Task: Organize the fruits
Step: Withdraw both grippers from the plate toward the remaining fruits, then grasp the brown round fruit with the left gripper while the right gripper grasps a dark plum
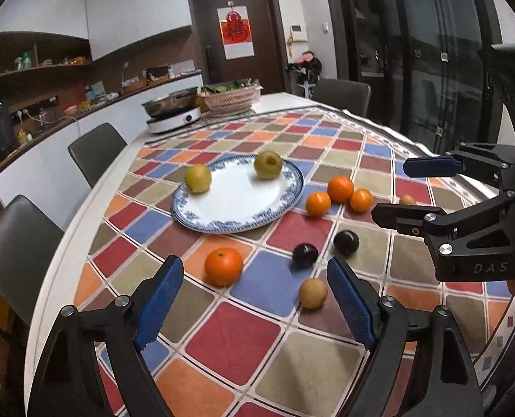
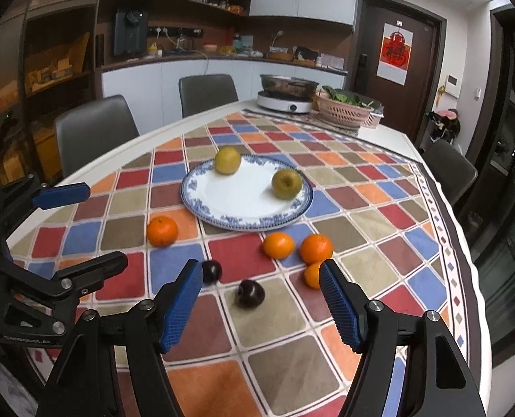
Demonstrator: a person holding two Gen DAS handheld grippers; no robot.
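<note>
Your left gripper (image 1: pixel 255 299) hovers low over the near part of the checked multicolour tablecloth (image 1: pixel 236 340), blue-padded fingers (image 1: pixel 160 302) spread wide, nothing between them. Your right gripper (image 2: pixel 261 304) hangs just as low beside it, fingers released too, empty; from the left wrist view it shows side-on at the right edge (image 1: pixel 389 189), jaws apart.

The round white plate with blue patterned rim (image 1: pixel 222 224) sits mid-table. One yellow-green pear (image 1: pixel 268 164) lies on its far side, a second yellow-green pear (image 1: pixel 197 178) rests on its left rim. Three small oranges (image 1: pixel 340 188) cluster just right of the plate, two of them touching. A lone larger orange (image 1: pixel 223 266) lies near the plate's front edge, just ahead of your left fingers. Two dark purple plums (image 1: pixel 305 255) sit apart between the grippers' lines; one plum (image 2: pixel 250 293) lies directly ahead of your right gripper's opening, the other (image 2: pixel 211 271) touches its left pad in that view. A small tan round fruit (image 1: pixel 312 293) lies just inside your left gripper's right finger. Another small tan fruit (image 1: pixel 407 200) is mostly hidden behind the right gripper.

At the table's far end stand a steel pan on a white induction hob (image 1: pixel 174 118) and a pink basket of greens (image 1: pixel 231 99). Grey chairs (image 1: pixel 96 151) line the left edge. Bare cloth lies open near you.
</note>
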